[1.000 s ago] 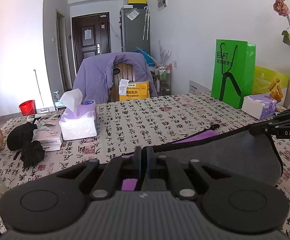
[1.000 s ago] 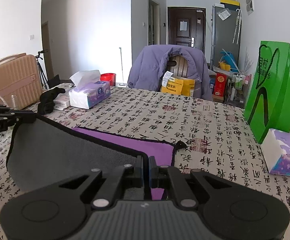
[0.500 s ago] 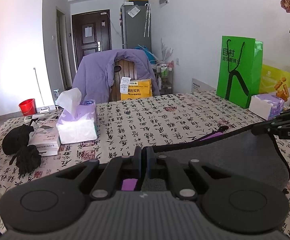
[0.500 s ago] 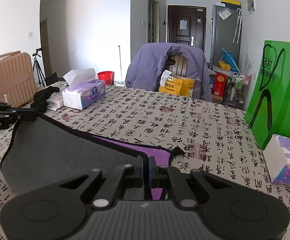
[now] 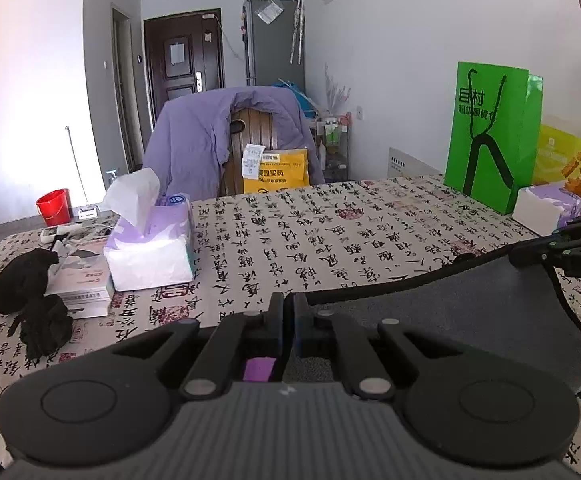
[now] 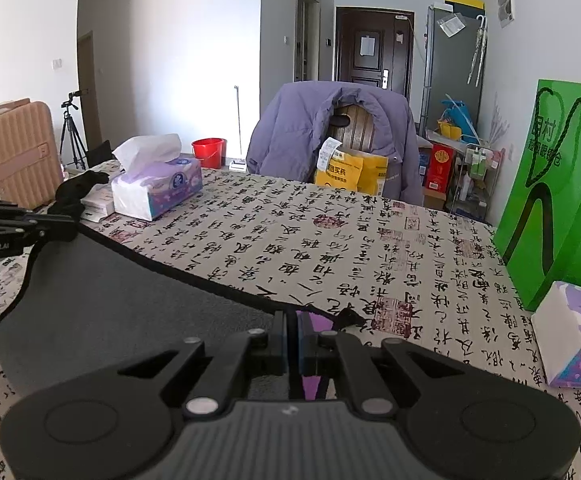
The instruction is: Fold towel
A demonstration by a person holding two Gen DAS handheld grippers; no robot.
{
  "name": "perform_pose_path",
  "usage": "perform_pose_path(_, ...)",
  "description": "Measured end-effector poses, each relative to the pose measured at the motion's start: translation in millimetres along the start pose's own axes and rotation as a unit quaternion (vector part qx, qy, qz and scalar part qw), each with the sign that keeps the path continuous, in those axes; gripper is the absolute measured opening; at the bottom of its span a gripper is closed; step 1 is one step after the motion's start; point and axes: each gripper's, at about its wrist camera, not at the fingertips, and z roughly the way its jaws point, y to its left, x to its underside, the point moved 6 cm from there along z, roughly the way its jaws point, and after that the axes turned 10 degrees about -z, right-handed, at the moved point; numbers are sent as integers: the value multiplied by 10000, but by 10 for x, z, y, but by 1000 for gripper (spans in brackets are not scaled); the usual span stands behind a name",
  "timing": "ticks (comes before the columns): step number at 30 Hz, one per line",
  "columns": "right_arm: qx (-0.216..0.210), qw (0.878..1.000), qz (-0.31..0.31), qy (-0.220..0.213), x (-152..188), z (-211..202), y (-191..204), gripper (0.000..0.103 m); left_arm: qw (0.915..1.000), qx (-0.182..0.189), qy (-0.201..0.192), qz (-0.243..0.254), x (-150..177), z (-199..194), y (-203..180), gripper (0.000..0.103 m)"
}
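The towel (image 5: 450, 320) is grey on one face, purple on the other, with a black hem. It hangs stretched between my two grippers above the table. My left gripper (image 5: 288, 312) is shut on one corner of the towel. My right gripper (image 6: 291, 328) is shut on the other corner; a strip of the purple face (image 6: 314, 324) shows beside its fingers. The right gripper also shows at the right edge of the left wrist view (image 5: 546, 254). The left gripper shows at the left edge of the right wrist view (image 6: 46, 226). The grey face (image 6: 110, 304) sags between them.
The table (image 5: 330, 240) has a calligraphy-print cloth. A tissue box (image 5: 150, 252), books and a black cloth (image 5: 34, 300) sit at the left. A green bag (image 6: 558, 200) and a second tissue pack (image 6: 574, 340) stand at the right. A chair with a purple jacket (image 6: 330, 136) is beyond.
Both grippers have carried the towel forward over the table. The purple face that showed beneath has almost disappeared behind the grey face. Both grips stay shut.
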Motion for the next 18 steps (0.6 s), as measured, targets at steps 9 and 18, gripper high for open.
perform_pose_path(9, 18, 9999, 35, 95, 11, 184, -69, 5, 9999, -50, 104, -16, -50, 240, 42, 6)
perform_pose_path(18, 15, 9998, 50, 202, -9, 376, -146, 5, 9996, -130, 234, 52, -64, 469, 60, 6)
